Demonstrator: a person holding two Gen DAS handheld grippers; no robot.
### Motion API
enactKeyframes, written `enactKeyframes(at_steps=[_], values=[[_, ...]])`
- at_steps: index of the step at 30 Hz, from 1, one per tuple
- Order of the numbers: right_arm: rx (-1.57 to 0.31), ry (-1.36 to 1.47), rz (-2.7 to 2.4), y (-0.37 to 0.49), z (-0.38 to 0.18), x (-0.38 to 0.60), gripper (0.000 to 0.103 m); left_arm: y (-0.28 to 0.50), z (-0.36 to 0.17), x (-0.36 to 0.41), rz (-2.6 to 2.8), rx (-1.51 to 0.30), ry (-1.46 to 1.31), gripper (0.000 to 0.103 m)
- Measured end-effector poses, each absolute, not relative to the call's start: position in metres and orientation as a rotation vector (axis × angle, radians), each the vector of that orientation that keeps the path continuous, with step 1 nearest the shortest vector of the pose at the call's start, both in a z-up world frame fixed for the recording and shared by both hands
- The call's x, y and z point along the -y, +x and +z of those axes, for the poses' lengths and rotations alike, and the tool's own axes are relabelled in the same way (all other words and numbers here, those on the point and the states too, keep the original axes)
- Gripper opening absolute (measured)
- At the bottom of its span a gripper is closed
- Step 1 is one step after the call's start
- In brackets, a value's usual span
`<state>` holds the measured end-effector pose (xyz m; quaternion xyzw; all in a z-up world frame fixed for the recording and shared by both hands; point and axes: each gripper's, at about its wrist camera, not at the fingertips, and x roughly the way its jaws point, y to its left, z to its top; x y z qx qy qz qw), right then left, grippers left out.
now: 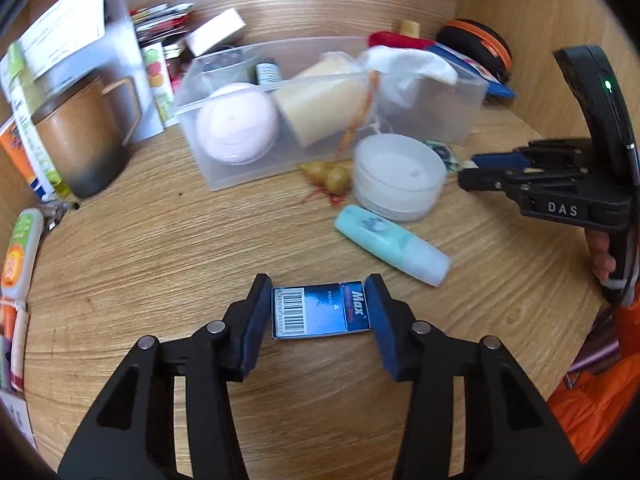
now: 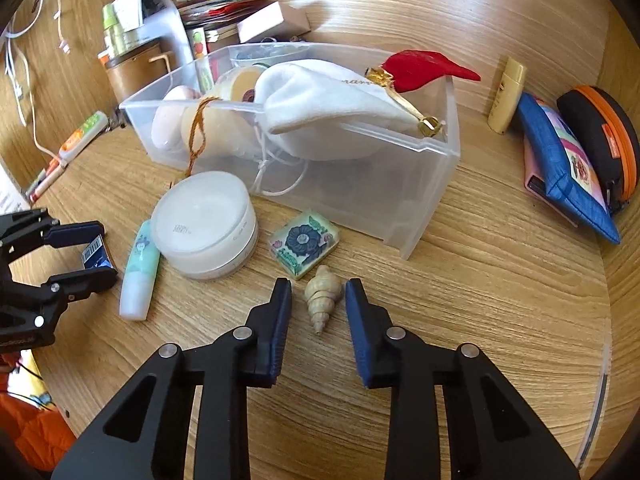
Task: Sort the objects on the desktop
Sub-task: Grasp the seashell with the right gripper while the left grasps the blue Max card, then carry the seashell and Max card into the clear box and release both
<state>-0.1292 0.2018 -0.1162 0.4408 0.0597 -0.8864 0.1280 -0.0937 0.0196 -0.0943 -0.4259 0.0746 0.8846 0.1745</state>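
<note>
Left gripper point(image 1: 320, 312): fingers apart, straddling the flat staple box point(image 1: 320, 311) on the tabletop point(image 1: 160, 240); it's thin, could slide out.
Right gripper point(image 2: 318, 300): fingers apart around the seashell point(image 2: 322, 300), not touching; pointy, might pivot away.
Writing: "Max" plus barcode on the box.

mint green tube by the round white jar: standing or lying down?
Lying down. The mint green tube rests on its side on the desk, translucent cap end pointing toward the camera, beside the round white jar.
</note>
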Motion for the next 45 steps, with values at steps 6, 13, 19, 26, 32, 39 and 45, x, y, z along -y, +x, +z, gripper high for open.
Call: enactKeyframes(at_steps=[6,13,19,26,32,39,45], values=[[-0.151,1.277,-2.589,-0.128,-0.115,-0.205,0.017,-0.097,-0.094,-0.010,2.543,-0.155,-1.217,0.047],[-0.128,1.241,-2.616,-0.121,-0.107,-0.211,0.017,-0.102,-0.078,0.003,2.595,-0.054,-1.168,0.047],[-0.128,1.175,-2.670,-0.108,-0.086,-0.217,0.017,-0.110,-0.054,0.012,2.655,-0.011,-1.077,0.047],[-0.137,1.081,-2.724,-0.103,-0.056,-0.222,0.017,-0.124,-0.029,0.017,2.692,0.002,-1.005,0.047],[-0.133,1.016,-2.763,-0.110,-0.039,-0.227,0.017,-0.138,-0.010,0.020,2.715,0.034,-0.944,0.047],[-0.133,0.961,-2.772,-0.127,-0.027,-0.229,0.017,-0.158,0.005,0.017,2.725,0.038,-0.894,0.047],[-0.123,0.953,-2.752,-0.145,-0.028,-0.225,0.017,-0.179,0.006,0.008,2.711,0.024,-0.908,0.047]])
